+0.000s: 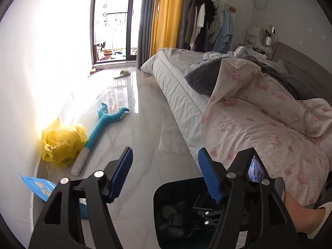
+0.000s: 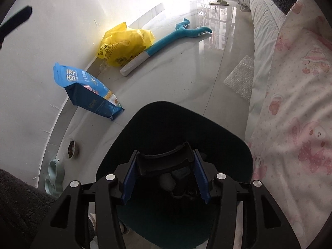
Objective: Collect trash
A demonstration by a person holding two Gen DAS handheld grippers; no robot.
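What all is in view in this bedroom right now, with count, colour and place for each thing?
trash bin: one, black, on the floor below both tools
black tray: one, between the right tool's pads over the bin
yellow bag: one, crumpled by the wall
blue pouch: one, leaning at the wall
plush toy: one, teal, on the floor beside the yellow bag
bubble wrap: one, clear, on the floor by the bed
slipper: one, pale green, near the window
pet bowls: two, by the wall
bed: one, white, pink quilt
left tool: open, empty
right tool: around the tray
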